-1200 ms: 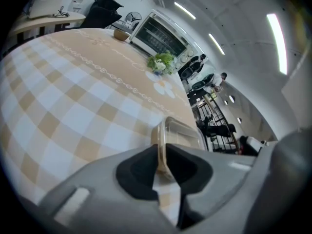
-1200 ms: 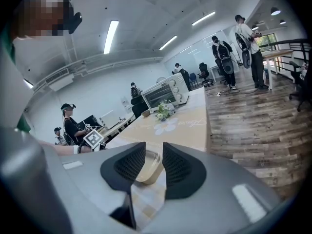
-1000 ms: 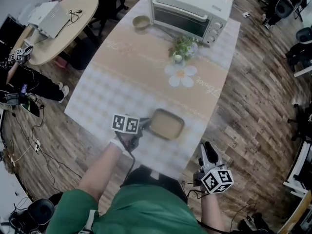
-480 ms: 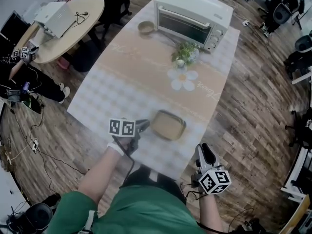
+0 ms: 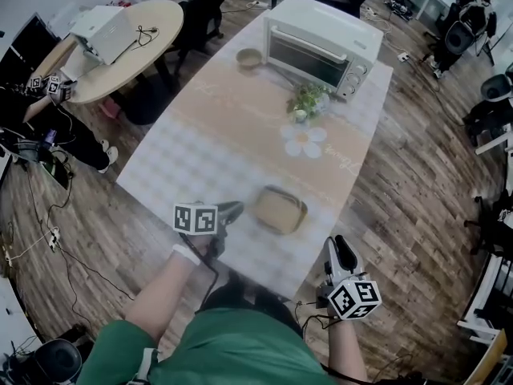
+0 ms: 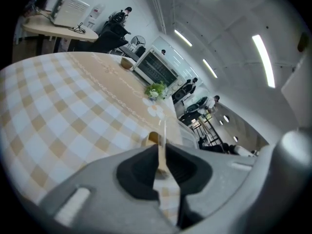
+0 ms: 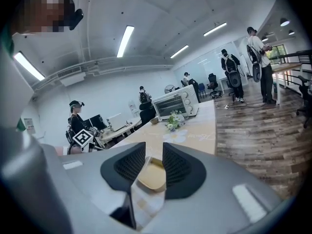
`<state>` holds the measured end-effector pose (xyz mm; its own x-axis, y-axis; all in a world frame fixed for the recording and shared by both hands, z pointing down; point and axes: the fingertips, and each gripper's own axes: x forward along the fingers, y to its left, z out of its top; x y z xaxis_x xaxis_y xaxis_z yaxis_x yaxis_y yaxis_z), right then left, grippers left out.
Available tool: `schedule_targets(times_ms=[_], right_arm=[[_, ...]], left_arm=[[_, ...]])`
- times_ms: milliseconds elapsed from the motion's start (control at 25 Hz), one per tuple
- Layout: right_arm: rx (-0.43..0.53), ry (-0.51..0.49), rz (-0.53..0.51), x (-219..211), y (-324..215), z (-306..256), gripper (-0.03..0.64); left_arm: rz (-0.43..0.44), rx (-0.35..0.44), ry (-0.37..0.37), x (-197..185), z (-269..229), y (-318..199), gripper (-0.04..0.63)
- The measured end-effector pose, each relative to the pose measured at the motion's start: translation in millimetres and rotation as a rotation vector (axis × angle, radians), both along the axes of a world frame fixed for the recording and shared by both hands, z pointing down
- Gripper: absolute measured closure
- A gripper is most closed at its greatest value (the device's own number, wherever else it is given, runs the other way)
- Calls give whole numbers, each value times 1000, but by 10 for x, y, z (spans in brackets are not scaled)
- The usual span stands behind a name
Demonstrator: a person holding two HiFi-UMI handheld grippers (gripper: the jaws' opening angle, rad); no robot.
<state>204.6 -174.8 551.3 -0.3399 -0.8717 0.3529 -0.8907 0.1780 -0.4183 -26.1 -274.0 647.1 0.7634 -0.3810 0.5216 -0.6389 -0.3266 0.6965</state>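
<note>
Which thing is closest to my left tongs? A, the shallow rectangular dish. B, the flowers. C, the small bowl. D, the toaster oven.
A: the shallow rectangular dish lies right at the left tongs, and the left gripper view shows its rim between their jaws. The flowers, small bowl and toaster oven stand well beyond it.

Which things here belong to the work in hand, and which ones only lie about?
In hand:
dish, its rim clamped by the left gripper
right gripper, open and empty, apart from the dish

Lying about:
oven
flowers
bowl
</note>
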Motion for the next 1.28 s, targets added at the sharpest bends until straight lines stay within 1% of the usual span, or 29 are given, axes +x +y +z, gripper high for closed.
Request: schedule_targets(times_ms=[440,720,840,960,1080,1280], right_arm=[[82,53,-18,-104,60,-385,508],[129,76,-18,-96,99,-694,508],[152,91,-7,-76,119,-816,508],[177,112,4,-64,122,-945,508],[207,133,6,-66,124,-1087,508],[273,203,12,-54,123,-1369,514]], left_arm=[[-60,109,48,-172,-592,163,554],[-118,191,72,-287,-1056,248,554],[-132,227,68,-331,-1202,277,554],[-154,251,64,-398,-1304,283,554],[-186,271,79,-478,-1421,291,554],[-229,315,88,-632,-1642,331,554]])
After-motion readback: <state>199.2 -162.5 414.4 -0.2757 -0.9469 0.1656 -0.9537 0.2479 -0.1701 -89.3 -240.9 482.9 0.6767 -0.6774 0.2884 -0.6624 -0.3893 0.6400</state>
